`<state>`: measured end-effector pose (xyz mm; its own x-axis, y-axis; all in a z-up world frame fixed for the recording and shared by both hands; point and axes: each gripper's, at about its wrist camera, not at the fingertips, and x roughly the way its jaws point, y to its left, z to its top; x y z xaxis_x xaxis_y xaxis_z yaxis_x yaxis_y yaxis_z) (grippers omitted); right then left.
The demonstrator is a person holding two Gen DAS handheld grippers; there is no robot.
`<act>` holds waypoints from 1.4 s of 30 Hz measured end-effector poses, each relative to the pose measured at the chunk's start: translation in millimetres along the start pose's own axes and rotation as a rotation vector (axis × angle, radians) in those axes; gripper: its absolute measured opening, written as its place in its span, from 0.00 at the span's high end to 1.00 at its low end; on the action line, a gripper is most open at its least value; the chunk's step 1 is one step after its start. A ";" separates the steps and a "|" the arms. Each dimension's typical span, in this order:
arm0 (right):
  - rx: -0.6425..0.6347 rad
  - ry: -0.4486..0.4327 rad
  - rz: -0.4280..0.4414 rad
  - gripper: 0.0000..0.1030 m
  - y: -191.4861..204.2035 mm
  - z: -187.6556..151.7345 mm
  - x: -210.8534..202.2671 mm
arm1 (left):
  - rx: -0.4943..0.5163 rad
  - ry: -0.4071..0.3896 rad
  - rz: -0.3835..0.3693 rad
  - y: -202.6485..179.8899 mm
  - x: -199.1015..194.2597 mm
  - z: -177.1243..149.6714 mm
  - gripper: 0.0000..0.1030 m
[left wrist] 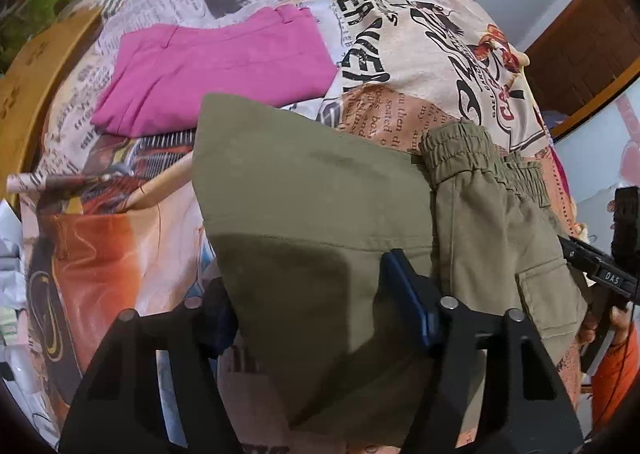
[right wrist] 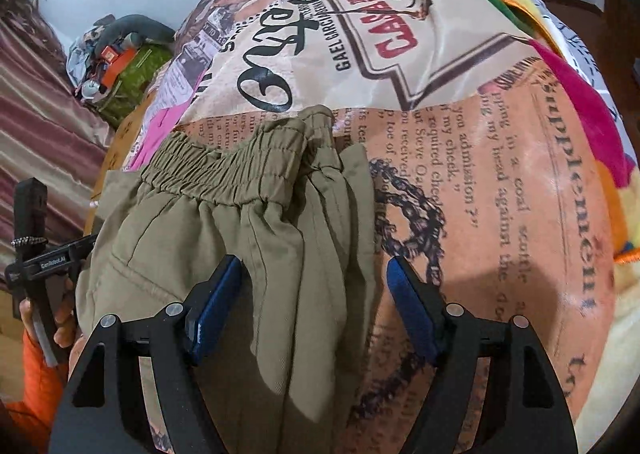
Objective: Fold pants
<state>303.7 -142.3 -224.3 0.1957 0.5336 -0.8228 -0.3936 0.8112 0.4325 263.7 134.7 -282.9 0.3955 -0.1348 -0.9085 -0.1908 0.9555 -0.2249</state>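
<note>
Olive-green pants (left wrist: 320, 189) lie partly folded on a bed with a newspaper-print sheet (left wrist: 400, 37). Their elastic waistband (right wrist: 224, 169) is bunched at the far side; a cargo pocket (left wrist: 548, 298) shows at the right. My left gripper (left wrist: 316, 306) is open, its fingers straddling a fold of the pant fabric, the left pad half hidden behind the cloth. My right gripper (right wrist: 316, 306) is open too, with the side of the pants (right wrist: 304, 274) between its blue pads (right wrist: 416, 310). Each gripper shows at the edge of the other's view.
Folded pink pants (left wrist: 216, 69) lie further back on the bed. A rolled paper tube (left wrist: 36, 181) and a wooden stick (left wrist: 160, 181) lie at the left. A wooden headboard (left wrist: 36, 69), a clutter pile (right wrist: 116, 65), a bright blanket (right wrist: 572, 101) and a wooden door (left wrist: 588, 53) surround the bed.
</note>
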 end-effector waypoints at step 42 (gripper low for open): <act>-0.304 -0.315 0.028 0.89 149.6 51.1 -73.5 | 0.083 -0.406 0.164 20.0 -159.3 22.4 0.94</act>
<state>276.3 -48.0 -80.3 0.4270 0.6398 -0.6390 -0.6398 0.7132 0.2865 217.0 181.1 -134.8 0.6899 0.1183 -0.7141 -0.2140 0.9758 -0.0451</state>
